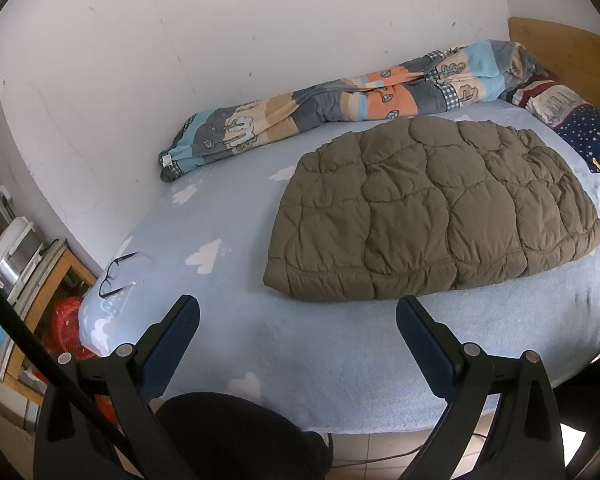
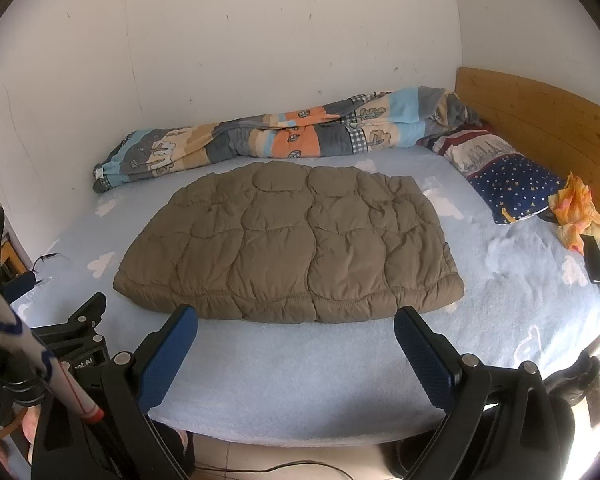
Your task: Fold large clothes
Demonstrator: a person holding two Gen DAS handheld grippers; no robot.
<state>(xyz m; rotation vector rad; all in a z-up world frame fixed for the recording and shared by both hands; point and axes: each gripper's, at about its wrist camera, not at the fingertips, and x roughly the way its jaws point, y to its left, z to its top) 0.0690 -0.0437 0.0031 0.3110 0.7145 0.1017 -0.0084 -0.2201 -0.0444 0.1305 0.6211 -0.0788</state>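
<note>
Olive-brown quilted puffer jacket (image 2: 288,244), folded into a flat rounded bundle, lying in the middle of the bed (image 2: 300,364) on a pale blue fleece sheet printed with white clouds. Behind it, against the white wall (image 2: 260,60), a long rolled duvet (image 2: 260,136) in orange, grey, blue and beige patches. At the head end, beside the wooden headboard (image 2: 540,120), a navy star-print pillow (image 2: 512,184), with an orange crumpled cloth (image 2: 576,212) and a dark phone (image 2: 594,260) just next to it. Near the bed's left edge, black-rimmed glasses (image 1: 118,276) resting on the sheet, well apart from the jacket.

Left gripper (image 1: 298,312) spread wide over the near edge of the bed, blue pads apart, nothing between them, short of the jacket's hem. Right gripper (image 2: 296,320) likewise spread wide and empty, fingertips just at the jacket's near hem, contact impossible to confirm. Tiled floor and a cable (image 2: 300,468) visible below the mattress edge.
</note>
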